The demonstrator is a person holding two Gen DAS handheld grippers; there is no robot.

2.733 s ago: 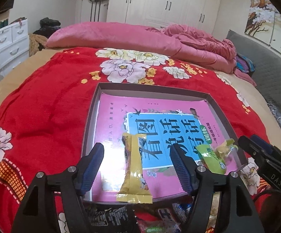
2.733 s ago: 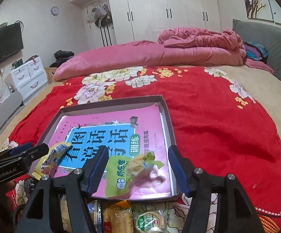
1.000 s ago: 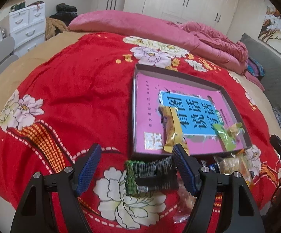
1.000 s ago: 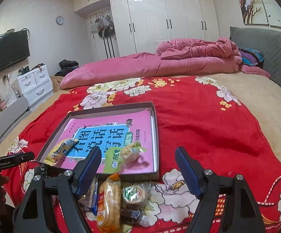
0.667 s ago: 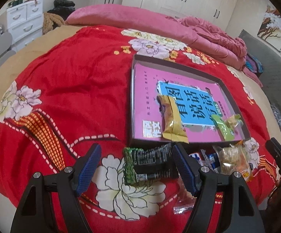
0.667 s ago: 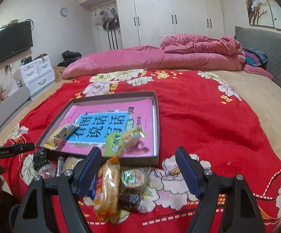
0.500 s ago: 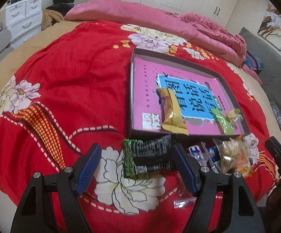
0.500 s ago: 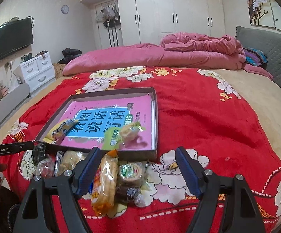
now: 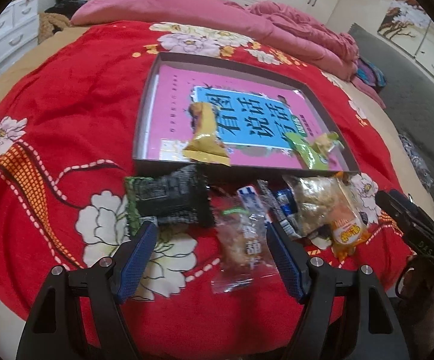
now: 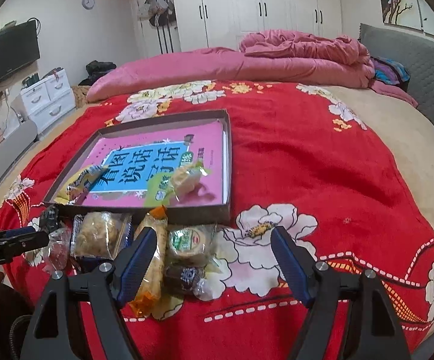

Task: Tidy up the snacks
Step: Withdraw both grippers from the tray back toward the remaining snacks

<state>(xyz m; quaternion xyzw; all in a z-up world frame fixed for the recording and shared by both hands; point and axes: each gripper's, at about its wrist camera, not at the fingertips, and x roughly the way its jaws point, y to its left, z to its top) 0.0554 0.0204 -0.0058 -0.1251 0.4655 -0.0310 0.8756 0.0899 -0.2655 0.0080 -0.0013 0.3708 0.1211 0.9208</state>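
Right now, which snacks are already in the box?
Two: the yellow bar and the green pack. They lie on the pink book inside the box; every other snack sits in the pile on the red blanket before it.

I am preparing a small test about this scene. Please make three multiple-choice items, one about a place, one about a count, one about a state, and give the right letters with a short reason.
1. Where does the yellow snack bar lie?
A. inside the shallow box
B. on the pink quilt
C. on the white drawers

2. How many snacks lie inside the shallow box?
A. none
B. two
C. five

3. What is the state of the left gripper?
A. shut on the black and green packet
B. open, holding nothing
C. shut on the box rim

Answers:
1 A: the yellow bar rests on the pink book cover within the box walls.
2 B: only the yellow bar and the green-wrapped snack are in it; the other packets lie on the red blanket.
3 B: its jaws stand wide apart, above a clear-wrapped snack, pressing nothing.
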